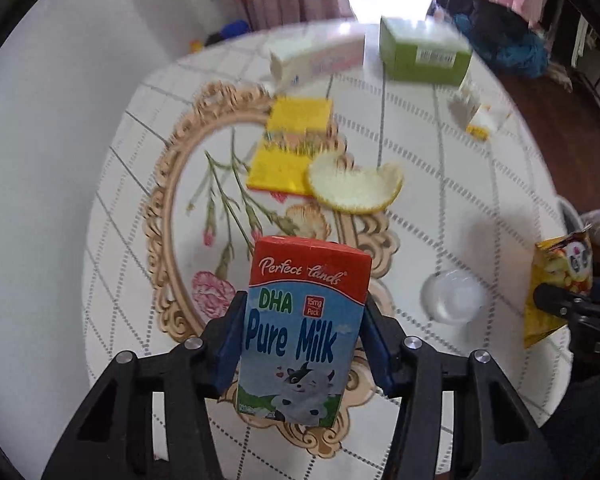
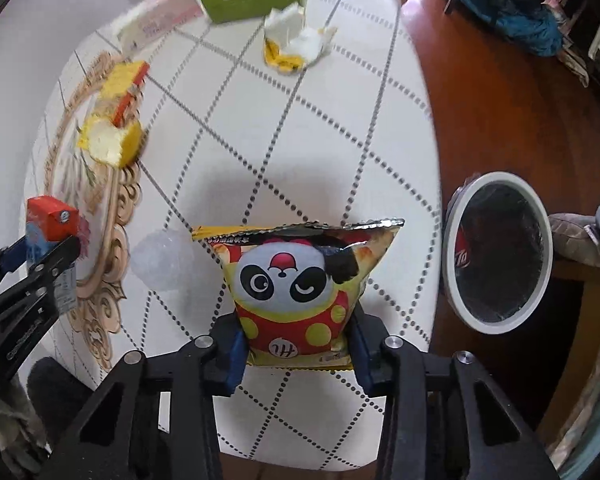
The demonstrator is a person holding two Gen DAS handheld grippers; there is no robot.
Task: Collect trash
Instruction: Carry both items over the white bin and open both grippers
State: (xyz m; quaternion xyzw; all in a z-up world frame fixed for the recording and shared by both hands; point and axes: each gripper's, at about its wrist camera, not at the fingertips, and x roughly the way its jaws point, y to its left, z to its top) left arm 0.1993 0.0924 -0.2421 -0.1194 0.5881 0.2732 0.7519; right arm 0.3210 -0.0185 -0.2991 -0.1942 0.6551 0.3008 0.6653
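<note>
Bin [image 2: 496,254] is the relation that counts: white-rimmed, black-lined, off the table's right edge at about 3 o'clock from the right gripper [image 2: 296,346], so the right hand looks nearer to it; the left gripper [image 1: 300,344] sits at 9 o'clock across the table [image 2: 340,128].

Left jaws closed on one milk carton [image 1: 306,324], upright, long axis vertical, held above the table.

Right jaws closed on one snack bag [image 2: 300,284], gripped near its bottom seam, torn top pointing to 12 o'clock. Likely next move: swing it right over the bin.

Left on the table, counted left to right in the left wrist view:
- one yellow packet [image 1: 290,146]
- one long white box [image 1: 312,62]
- one citrus peel [image 1: 356,188]
- one green box [image 1: 424,50]
- one clear plastic cup [image 1: 452,296]
- one crumpled white-and-yellow wrapper [image 1: 478,114]

Something red shows inside the bin; can't tell what.
</note>
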